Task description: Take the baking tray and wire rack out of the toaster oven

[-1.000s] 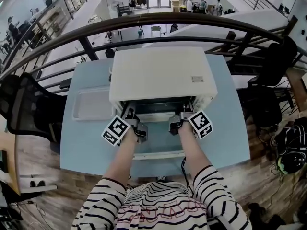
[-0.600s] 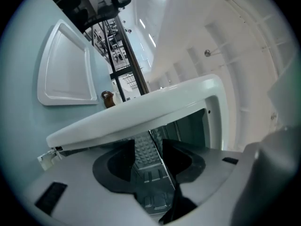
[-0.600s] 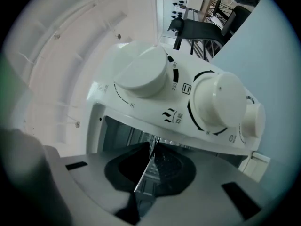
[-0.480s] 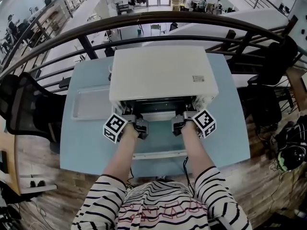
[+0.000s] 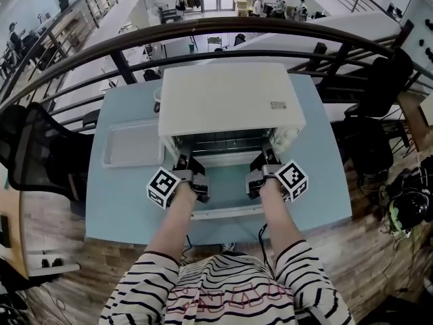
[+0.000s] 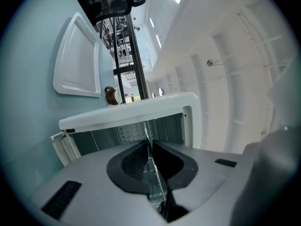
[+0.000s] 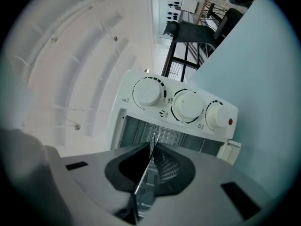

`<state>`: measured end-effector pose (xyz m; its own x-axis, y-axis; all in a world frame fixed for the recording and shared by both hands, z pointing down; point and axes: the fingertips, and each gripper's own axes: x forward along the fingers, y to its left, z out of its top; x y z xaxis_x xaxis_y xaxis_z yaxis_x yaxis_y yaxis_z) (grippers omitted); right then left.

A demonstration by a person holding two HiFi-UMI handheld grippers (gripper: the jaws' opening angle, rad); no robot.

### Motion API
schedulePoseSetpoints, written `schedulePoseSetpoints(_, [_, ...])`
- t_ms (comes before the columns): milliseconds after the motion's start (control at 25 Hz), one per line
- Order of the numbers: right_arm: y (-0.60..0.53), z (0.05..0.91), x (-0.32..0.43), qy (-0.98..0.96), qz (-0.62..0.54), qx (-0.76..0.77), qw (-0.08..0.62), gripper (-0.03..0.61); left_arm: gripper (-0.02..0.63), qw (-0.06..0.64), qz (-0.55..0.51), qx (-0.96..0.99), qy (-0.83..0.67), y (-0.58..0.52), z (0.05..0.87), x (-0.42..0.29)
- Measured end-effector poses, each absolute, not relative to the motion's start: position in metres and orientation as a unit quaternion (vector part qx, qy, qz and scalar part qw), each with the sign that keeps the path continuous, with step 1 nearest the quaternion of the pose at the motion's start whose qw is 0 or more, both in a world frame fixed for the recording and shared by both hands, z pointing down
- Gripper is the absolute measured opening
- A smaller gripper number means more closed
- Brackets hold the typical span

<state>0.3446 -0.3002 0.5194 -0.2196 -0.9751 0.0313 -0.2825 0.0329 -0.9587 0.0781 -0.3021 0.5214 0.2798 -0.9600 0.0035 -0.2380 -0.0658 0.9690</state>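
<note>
Nearest are the person's two bare forearms, coming out of striped sleeves (image 5: 230,286) and reaching forward side by side over the tabletop (image 5: 122,205). Each hand carries a gripper with a marker cube. The left gripper (image 5: 184,164) and the right gripper (image 5: 268,162) point level into the mouth of the toaster oven (image 5: 226,100), well apart, one at each side of the opening.

Under them the oven door (image 5: 223,193) lies folded down flat, so the hands work above it.

In the left gripper view the fingers of the left gripper (image 6: 150,147) have just been closing, and a thin metal edge runs between them, pinched. The right gripper (image 7: 150,149) shows the same: its fingers have just been closing and are clenched on a thin metal edge, below the oven's three white knobs (image 7: 188,106). That edge looks like the front of the wire rack (image 5: 222,143), whose bars sit inside the oven cavity.

The baking tray (image 5: 132,144) is already out. It lies flat on the tabletop just beside the oven's left wall, and it shows as a pale tray (image 6: 75,60) in the left gripper view.

Beyond the tabletop a dark curved railing (image 5: 203,36) crosses the view. Black chairs stand at the left (image 5: 37,154) and right (image 5: 369,147).
</note>
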Motion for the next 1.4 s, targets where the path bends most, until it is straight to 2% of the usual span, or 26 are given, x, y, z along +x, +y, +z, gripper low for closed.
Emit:
schedulePoseSetpoints(360, [-0.246,0.527,0.345,0.606,-0.483,-0.517,0.363,0.048,0.028,0.525,-0.374,0.62,-0.447,-0.251,0.527,0.081])
schedulePoseSetpoints(1400, [-0.096,0.532,0.33,0.579,-0.461,-0.54,0.4,0.041,0.025,0.576,-0.318,0.65,-0.38,-0.124,0.54,0.068])
